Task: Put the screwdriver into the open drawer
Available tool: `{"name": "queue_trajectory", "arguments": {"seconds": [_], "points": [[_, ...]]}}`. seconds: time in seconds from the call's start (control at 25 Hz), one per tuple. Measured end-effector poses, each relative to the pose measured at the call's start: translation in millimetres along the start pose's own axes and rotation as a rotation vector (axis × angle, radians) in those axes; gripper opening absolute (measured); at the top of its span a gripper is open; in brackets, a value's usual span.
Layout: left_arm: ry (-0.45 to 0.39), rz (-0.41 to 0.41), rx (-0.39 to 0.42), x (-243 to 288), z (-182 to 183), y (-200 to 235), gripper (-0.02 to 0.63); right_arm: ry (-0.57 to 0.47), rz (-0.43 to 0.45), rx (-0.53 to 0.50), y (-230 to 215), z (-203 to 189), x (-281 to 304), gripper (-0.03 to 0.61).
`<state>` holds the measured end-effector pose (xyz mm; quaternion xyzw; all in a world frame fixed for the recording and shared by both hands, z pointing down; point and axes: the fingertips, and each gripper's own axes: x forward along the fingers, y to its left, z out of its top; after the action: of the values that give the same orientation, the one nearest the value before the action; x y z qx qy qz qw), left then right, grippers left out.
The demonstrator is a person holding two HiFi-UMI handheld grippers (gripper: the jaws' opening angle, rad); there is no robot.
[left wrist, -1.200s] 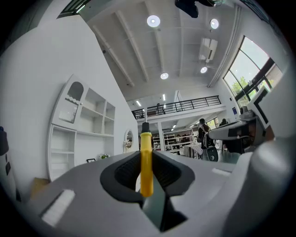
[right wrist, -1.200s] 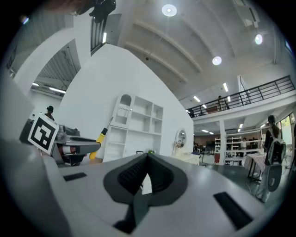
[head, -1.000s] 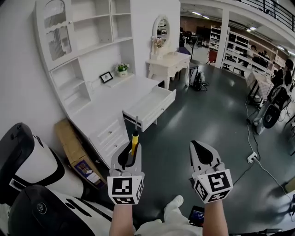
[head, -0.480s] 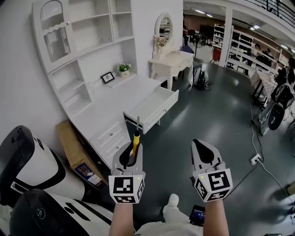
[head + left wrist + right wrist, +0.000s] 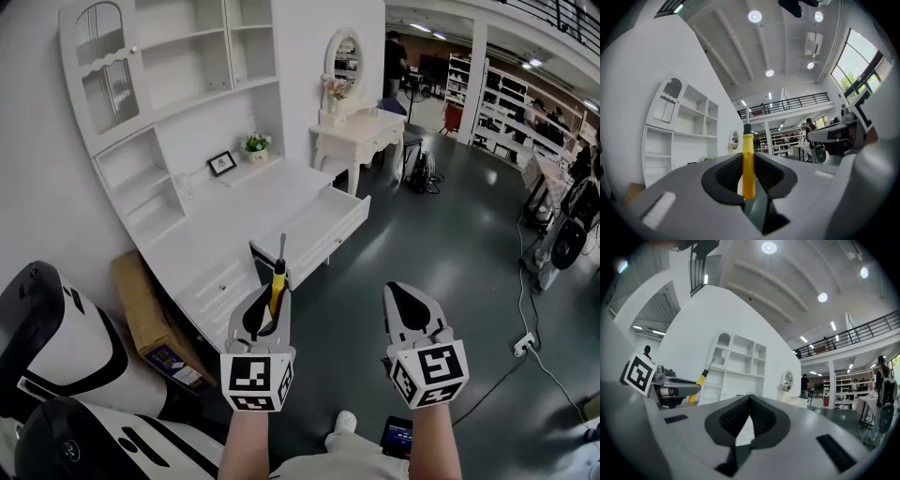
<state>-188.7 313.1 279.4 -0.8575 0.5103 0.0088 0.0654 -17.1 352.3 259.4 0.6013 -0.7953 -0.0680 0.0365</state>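
The yellow-handled screwdriver [image 5: 277,281] is gripped by the left tongs [image 5: 265,305], tip slanting upward; the right tongs [image 5: 405,298] are closed, empty.

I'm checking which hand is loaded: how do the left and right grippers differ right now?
The left gripper is shut on the yellow-handled screwdriver, its shaft standing past the tips; the right gripper is shut on nothing. In the head view the left gripper lies just below the open drawer, the right gripper over dark floor. Both have the same grey build.
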Motion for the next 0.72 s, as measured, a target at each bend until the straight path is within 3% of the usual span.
{"name": "queue_trajectory", "arguments": {"seconds": [0.72], "points": [[0.038,0.042,0.000,136.9,-15.5,-27.3,0.081,0.032,0.047,0.047,-114.8,-39.8,81.4,0.006]]}}
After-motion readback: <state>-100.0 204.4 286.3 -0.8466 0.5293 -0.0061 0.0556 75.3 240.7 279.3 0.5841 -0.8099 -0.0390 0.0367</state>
